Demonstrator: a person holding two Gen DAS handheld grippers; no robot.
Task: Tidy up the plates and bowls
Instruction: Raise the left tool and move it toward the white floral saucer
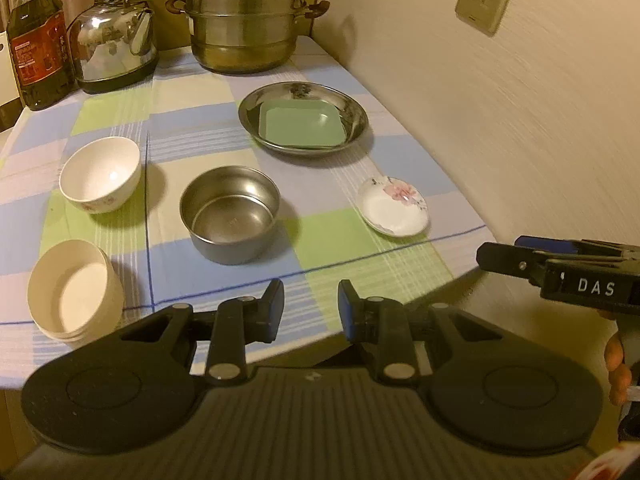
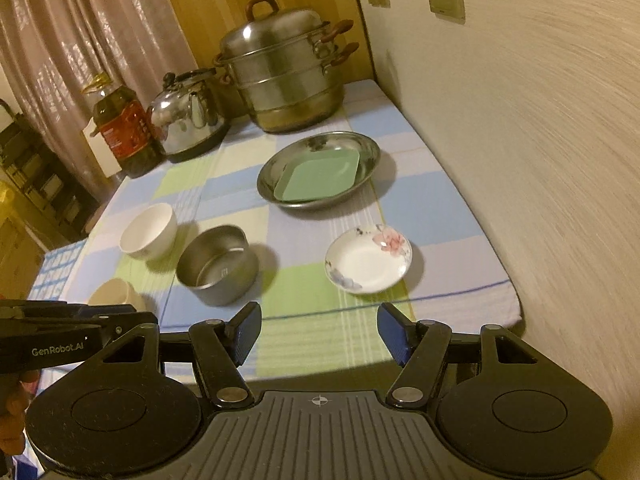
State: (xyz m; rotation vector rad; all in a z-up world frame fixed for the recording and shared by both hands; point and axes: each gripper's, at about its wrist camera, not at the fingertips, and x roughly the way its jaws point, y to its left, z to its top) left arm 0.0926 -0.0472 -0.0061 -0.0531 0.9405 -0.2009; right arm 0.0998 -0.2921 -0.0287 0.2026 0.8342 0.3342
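While a square green plate (image 1: pixel 301 124) already lies inside a round steel dish (image 1: pixel 352 110) toward the back of the checked tablecloth (image 1: pixel 192 120), the other dishes sit apart in front of it. A small white saucer with a pink flower (image 1: pixel 394 207) rests near the wall-side edge of the cloth. A steel bowl (image 1: pixel 230 212) stands upright in the middle, a white bowl (image 1: pixel 101 174) farther out to its side, and a cream bowl (image 1: pixel 74 290) tilted near the front edge. Behind them stand a tiered steel steamer pot (image 1: pixel 244 20), a shiny kettle (image 1: pixel 116 48) and a bottle of cooking oil (image 1: pixel 38 48). Both tools hover at the near edge of the table, touching nothing. On the left gripper (image 1: pixel 310 308) the jaws are a narrow gap apart and empty; on the right gripper (image 2: pixel 320 332) they are spread wide, also empty. A hand (image 1: pixel 618 368) grips the right tool's handle.
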